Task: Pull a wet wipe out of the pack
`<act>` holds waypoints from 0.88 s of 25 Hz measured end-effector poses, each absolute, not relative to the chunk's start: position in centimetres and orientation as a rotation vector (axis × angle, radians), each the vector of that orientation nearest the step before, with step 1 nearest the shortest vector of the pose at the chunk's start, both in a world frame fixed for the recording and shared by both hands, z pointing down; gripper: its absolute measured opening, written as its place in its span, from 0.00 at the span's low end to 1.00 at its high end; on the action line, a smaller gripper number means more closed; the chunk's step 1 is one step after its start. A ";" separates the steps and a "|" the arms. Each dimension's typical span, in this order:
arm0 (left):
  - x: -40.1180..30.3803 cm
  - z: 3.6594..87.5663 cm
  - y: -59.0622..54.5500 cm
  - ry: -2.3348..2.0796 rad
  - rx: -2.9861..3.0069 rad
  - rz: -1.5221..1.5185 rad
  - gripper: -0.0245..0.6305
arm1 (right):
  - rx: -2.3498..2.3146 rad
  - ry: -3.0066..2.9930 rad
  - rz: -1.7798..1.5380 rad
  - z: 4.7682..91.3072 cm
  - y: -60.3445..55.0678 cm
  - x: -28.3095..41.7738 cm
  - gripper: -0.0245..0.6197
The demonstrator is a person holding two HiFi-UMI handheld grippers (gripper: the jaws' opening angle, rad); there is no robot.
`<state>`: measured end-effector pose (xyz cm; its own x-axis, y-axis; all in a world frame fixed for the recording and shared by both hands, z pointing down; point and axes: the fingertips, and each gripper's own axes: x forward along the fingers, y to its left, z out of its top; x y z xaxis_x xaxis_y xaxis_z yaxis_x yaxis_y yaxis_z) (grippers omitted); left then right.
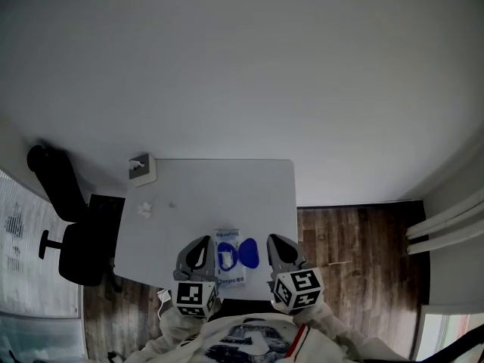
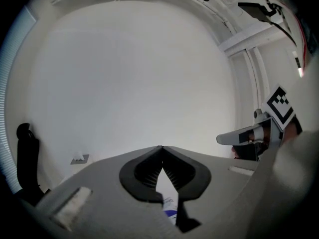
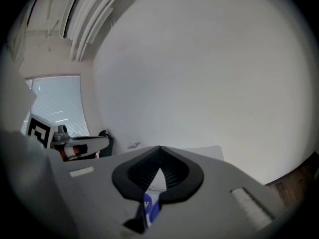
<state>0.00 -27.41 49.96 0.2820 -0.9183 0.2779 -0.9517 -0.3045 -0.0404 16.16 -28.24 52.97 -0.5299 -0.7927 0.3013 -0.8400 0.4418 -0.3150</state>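
Observation:
The wet wipe pack (image 1: pixel 228 259), white with blue print, lies flat near the front edge of the white table (image 1: pixel 219 191). Its blue flip lid (image 1: pixel 249 254) stands open toward the right. My left gripper (image 1: pixel 202 242) hovers just left of the pack and my right gripper (image 1: pixel 273 240) just right of the lid; neither touches it. Both are shut with their tips meeting and nothing between them. In the left gripper view the shut left gripper (image 2: pixel 162 148) shows a bit of the pack (image 2: pixel 170 206) below it. The right gripper view shows the shut right gripper (image 3: pixel 160 148) over the pack (image 3: pixel 151 203).
A small grey holder with white tissue (image 1: pixel 141 168) sits at the table's far left corner, and a crumpled white wad (image 1: pixel 144 209) lies nearer. A black office chair (image 1: pixel 72 233) stands left of the table. Wooden floor (image 1: pixel 348 240) lies to the right.

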 end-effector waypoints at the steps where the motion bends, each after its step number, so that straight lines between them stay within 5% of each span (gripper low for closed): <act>1: -0.2 50.0 -27.6 -1.761 2.410 0.377 0.04 | 1.470 -2.568 0.662 53.0 -28.5 16.0 0.05; 10: -2.3 49.6 -29.1 -1.713 2.444 0.337 0.04 | 1.522 -2.490 0.644 53.0 -29.4 14.3 0.06; 22: -5.1 51.6 -28.2 -1.619 2.437 0.315 0.04 | 1.439 -2.370 0.743 56.2 -27.1 10.8 0.36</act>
